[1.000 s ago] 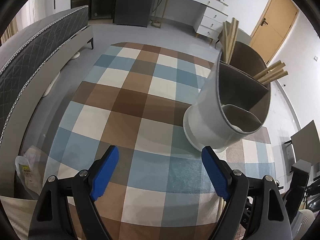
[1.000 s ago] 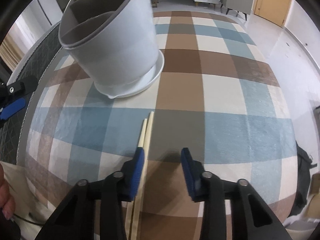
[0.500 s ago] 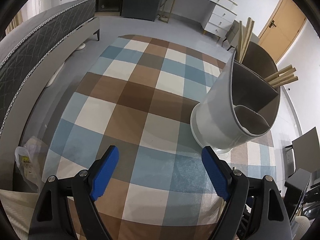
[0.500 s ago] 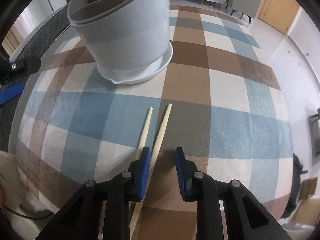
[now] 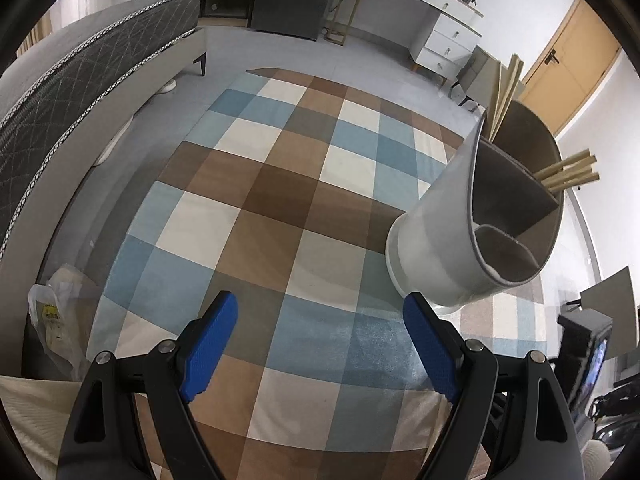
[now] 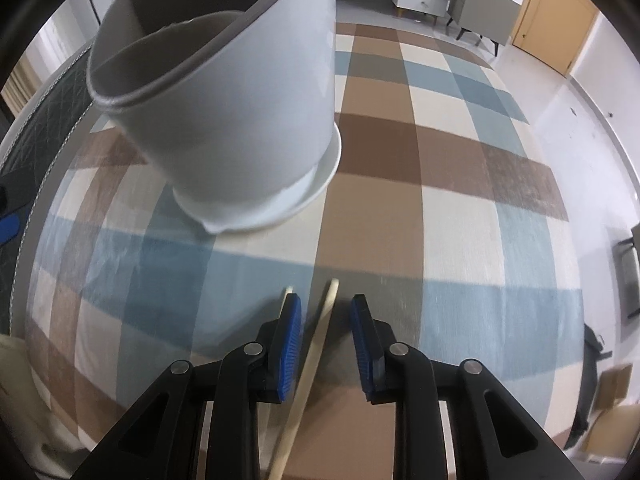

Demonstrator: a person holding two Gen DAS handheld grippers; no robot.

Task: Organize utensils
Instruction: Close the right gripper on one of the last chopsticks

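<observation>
Since the earlier frames, we find the right gripper (image 6: 325,312) has advanced along the checked tablecloth (image 6: 460,184) toward the white utensil holder (image 6: 240,120), and its blue pads now straddle one chopstick (image 6: 320,332) instead of standing beside the pair. That chopstick runs lengthwise between the jaws, apart from both pads; the jaws are narrowly parted and grip nothing. A second chopstick (image 6: 289,290) shows only its tip just outside the left-hand pad; the rest is hidden behind the finger. Both lie on the cloth, tips pointing ahead toward the holder, which stands ahead and to the left of this claw on its saucer base.

We note the left gripper (image 5: 320,336) has shifted little. Its jaws stand wide apart with nothing between them, over the same tablecloth (image 5: 280,184). From this claw the utensil holder (image 5: 448,240) stands ahead and to the right, near the right-hand pad. Its interior is divided into compartments. Several chopsticks (image 5: 568,170) project from the compartments on its far side; the near compartment shows none. A grey quilted bed (image 5: 80,80) lies far left of this claw.
</observation>
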